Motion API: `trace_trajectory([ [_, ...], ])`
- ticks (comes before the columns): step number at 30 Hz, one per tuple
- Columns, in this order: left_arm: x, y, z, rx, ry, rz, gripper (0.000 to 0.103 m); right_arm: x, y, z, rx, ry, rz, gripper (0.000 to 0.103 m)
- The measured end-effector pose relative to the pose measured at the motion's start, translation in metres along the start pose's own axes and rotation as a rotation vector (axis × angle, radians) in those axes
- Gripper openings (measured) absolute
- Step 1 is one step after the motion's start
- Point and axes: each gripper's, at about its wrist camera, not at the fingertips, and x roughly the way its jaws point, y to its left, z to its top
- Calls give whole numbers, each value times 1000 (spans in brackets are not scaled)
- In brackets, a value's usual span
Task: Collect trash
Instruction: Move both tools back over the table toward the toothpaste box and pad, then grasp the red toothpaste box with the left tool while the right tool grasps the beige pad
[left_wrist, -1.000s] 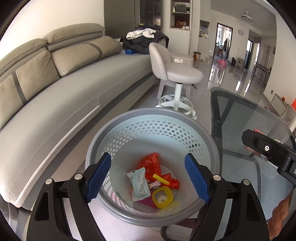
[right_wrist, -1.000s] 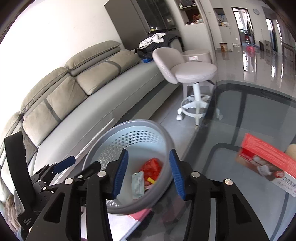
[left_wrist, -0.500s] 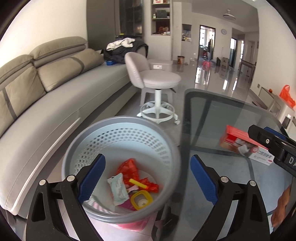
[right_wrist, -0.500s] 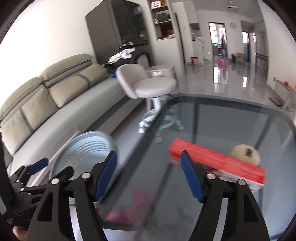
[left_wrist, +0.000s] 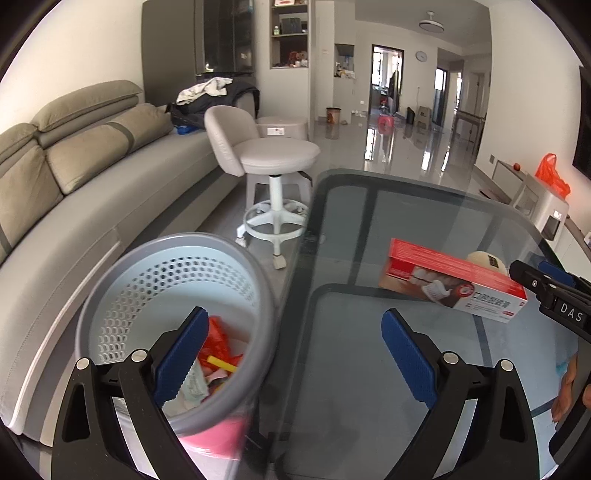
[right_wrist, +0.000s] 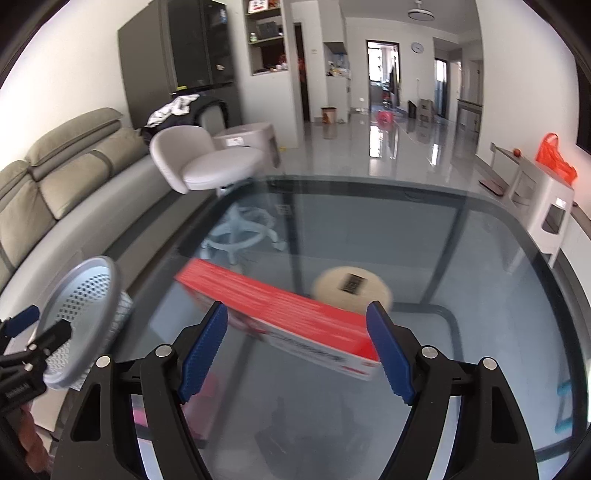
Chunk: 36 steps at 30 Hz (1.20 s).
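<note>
A long grey fabric sofa (left_wrist: 92, 192) runs along your left, and a dark-framed glass-topped table (left_wrist: 424, 350) fills the space in front of you, with a pale grey swivel stool (left_wrist: 273, 158) between them. Just beside the table's left edge stands a round grey perforated plastic wastebasket (left_wrist: 173, 295), holding crumpled red wrapping, a pale packet and a yellow piece. On the glass lies a long red and white toothpaste carton (right_wrist: 280, 317), with a cream-coloured round object bearing a barcode label (right_wrist: 351, 288) just behind it. Your left gripper (left_wrist: 291, 362) has its blue-padded jaws spread wide with nothing between them; it hangs over the meeting of basket rim and table edge. Your right gripper (right_wrist: 295, 350) has just been opening, and its jaws now stand wide on either side of the carton as seen from its camera, with the pads not pressing on it. Only the left view shows the basket's contents and the carton's printed front. Only the right view shows the barcode disc whole, and the stool's base seen through the glass.
</note>
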Motion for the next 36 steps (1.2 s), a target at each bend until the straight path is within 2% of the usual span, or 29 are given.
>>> trace_trajectory([
  [6, 8, -25, 1, 15, 10, -29, 92, 2, -42, -8, 23, 22, -10, 74],
  [13, 15, -47, -1, 44, 20, -41, 92, 9, -54, -13, 3, 44, 31, 74],
  [23, 22, -51, -2, 49, 40, -40, 92, 32, -53, -8, 15, 87, 156, 74],
  [31, 24, -47, -1, 49, 44, -29, 92, 47, -40, -4, -19, 108, 196, 75],
  [36, 25, -41, -1, 40, 47, -20, 92, 41, -25, -7, -55, 121, 243, 75],
])
